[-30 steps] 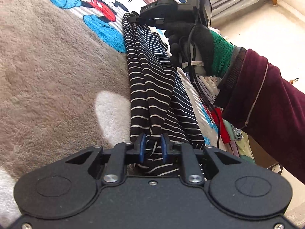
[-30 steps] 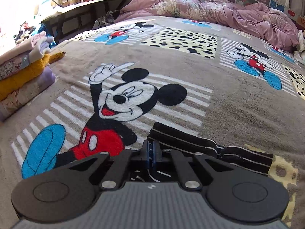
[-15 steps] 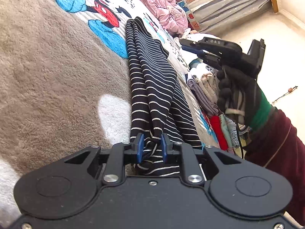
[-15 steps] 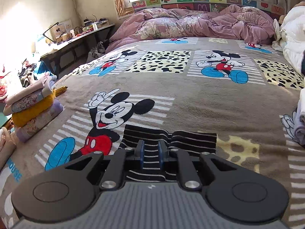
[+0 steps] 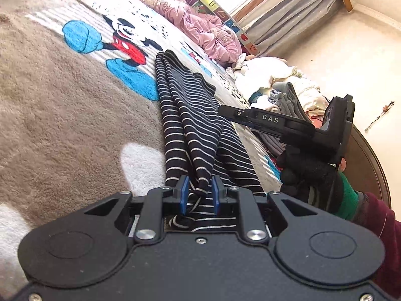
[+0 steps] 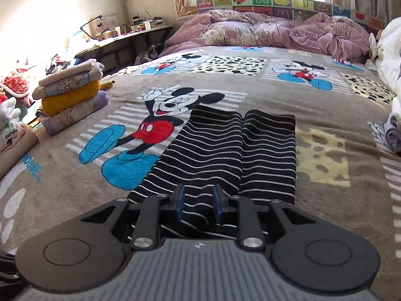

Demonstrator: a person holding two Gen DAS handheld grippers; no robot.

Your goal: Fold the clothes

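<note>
Lying on the bed: a black striped garment [image 6: 225,155] with thin white stripes, stretched out lengthwise on the brown cartoon-mouse blanket [image 6: 250,85], folded into a long narrow band with a crease running down its middle.
Stack at far left: folded clothes [image 6: 70,97] in beige, mustard and lilac, piled at the blanket's left edge, well apart from the striped garment.
Left gripper [image 5: 199,195]: blue pads [image 5: 184,195] set a little apart with a bunched end of the striped garment between them; cloth touches them, but whether they pinch it firmly I cannot tell.
Garment from the left wrist view: its layers [image 5: 190,125] run away from the left gripper across the blanket, the upper fold rising slightly off the lower one.
Right gripper [image 6: 198,202]: released, blue pads [image 6: 179,202] spread, hovering over the near end of the garment with nothing held.
Right hand [image 5: 308,178]: black glove with green cuff, holding its tool beside the garment's right edge.
Far end: a crumpled pink quilt [image 6: 275,32].
Right edge: loose white and grey clothes [image 5: 283,90].
</note>
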